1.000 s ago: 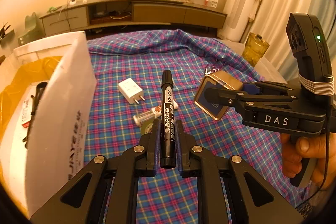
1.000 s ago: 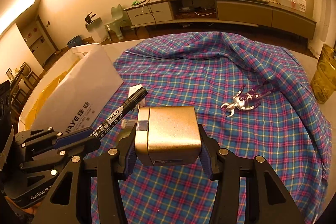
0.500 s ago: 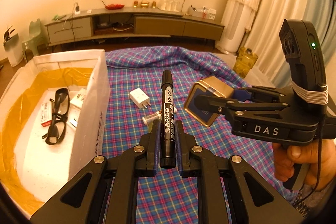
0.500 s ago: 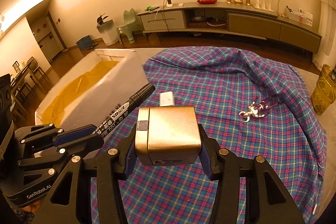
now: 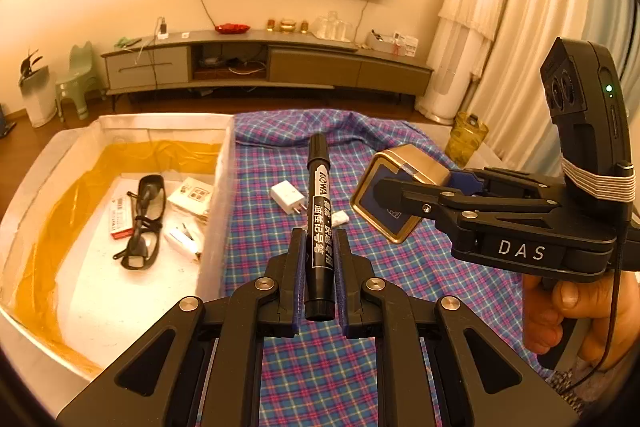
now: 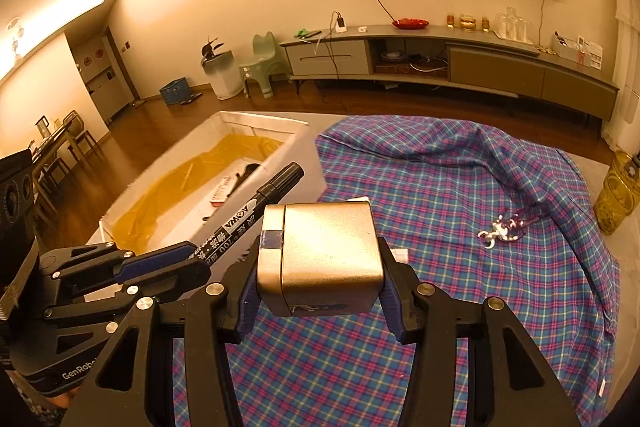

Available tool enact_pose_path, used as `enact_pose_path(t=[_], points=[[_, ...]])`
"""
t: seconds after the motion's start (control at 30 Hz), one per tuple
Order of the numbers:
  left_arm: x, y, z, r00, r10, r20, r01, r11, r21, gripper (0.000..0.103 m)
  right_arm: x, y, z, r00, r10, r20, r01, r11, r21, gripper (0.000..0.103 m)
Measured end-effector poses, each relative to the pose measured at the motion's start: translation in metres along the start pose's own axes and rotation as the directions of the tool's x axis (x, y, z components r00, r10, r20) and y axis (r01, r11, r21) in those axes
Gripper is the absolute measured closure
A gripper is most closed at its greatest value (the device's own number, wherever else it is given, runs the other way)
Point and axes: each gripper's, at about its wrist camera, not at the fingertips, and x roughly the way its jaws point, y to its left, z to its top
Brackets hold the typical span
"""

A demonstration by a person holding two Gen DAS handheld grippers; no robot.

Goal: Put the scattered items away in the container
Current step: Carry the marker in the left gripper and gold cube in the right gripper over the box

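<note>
My left gripper (image 5: pixel 319 251) is shut on a black marker (image 5: pixel 319 211) that points forward, held above the plaid cloth just right of the white box (image 5: pixel 224 187). My right gripper (image 6: pixel 320 267) is shut on a gold metal tin (image 6: pixel 324 251), also held above the cloth; the tin shows in the left wrist view (image 5: pixel 400 187) to the right of the marker. The white box has a yellow lining and holds black glasses (image 5: pixel 142 223) and small packets. On the cloth lie a white charger (image 5: pixel 286 197), a small white piece (image 5: pixel 340 217) and a silver and purple clip (image 6: pixel 506 227).
A yellow glass jar (image 6: pixel 618 197) stands off the cloth's right edge. The blue plaid cloth (image 6: pixel 440 187) covers the table, with folds at the back. A long TV cabinet (image 5: pixel 260 63) stands behind against the wall.
Both grippers have risen with their loads, so the views look down from higher. The inside of the box with the glasses has come into sight on the left.
</note>
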Motion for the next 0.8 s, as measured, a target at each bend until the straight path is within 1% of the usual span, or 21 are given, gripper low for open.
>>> enact_pose_path(t=[0.47, 0.8], points=[[-0.04, 0.017, -0.002, 0.999, -0.008, 0.054, 0.01, 1.0, -0.019, 0.09, -0.017, 0.038, 0.006, 0.999, 0.005, 0.044, -0.004, 1.0, -0.021, 0.051], [-0.069, 0.042, -0.005, 0.996, 0.023, 0.091, -0.018, 0.998, -0.052, 0.09, -0.022, 0.078, 0.015, 0.997, 0.04, 0.072, -0.035, 0.997, -0.066, 0.051]])
